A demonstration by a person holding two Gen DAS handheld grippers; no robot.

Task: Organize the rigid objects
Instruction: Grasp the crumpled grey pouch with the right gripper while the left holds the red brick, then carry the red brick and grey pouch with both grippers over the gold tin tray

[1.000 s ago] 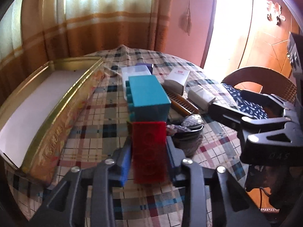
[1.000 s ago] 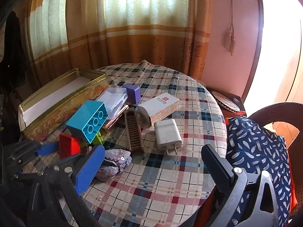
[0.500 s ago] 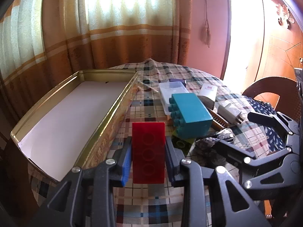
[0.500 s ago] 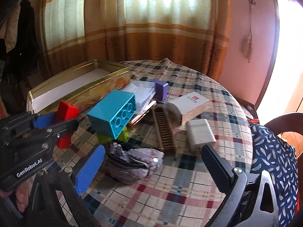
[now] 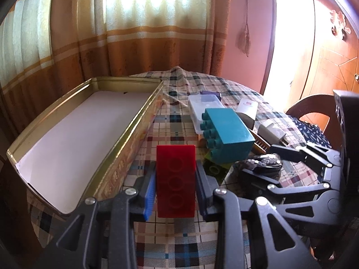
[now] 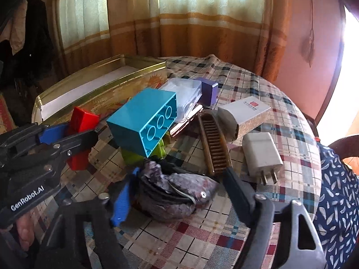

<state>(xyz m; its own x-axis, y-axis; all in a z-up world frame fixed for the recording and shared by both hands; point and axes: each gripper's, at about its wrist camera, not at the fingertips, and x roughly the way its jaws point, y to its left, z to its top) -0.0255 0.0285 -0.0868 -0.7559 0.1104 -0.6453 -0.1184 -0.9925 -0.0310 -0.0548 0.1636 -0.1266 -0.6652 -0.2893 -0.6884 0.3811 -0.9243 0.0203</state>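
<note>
Right now left gripper [image 5: 175,186] is clamped on the red brick [image 5: 175,180], pads on its two long side faces, brick lifted clear of the desk [image 5: 179,242] and hanging just beside the near long wall of the open gold tin [image 5: 143,121]; tin floor is white and bare as far as shown. Right gripper [image 6: 177,192] has just been closing, jaws now straddle the purple-grey pouch [image 6: 177,198] lying on the plaid cloth; blue pad looks against its left end, the dark finger seems just short of the right end, so not a firm grip yet by my read. Pile behind it: teal brick [image 6: 143,121] sitting tilted on a green brick [image 6: 134,154], clear plastic case [image 6: 184,92], purple box [image 6: 209,89], brown comb [image 6: 214,143], white carton [image 6: 245,114], white charger [image 6: 261,152] with prongs toward camera. Handling guess: the bricks are hollow hard plastic, light, stiff, smooth-sided so slightly slippery, best pinched across flat parallel faces, not over studs. Pouch looks soft and floppy with a cord spilling out, likely to sag and squash, so take it mid-body. Charger: grab across the flat faces, avoid prongs. Teal brick could topple off the green one if nudged. Red brick likely goes into the tin next.
</note>
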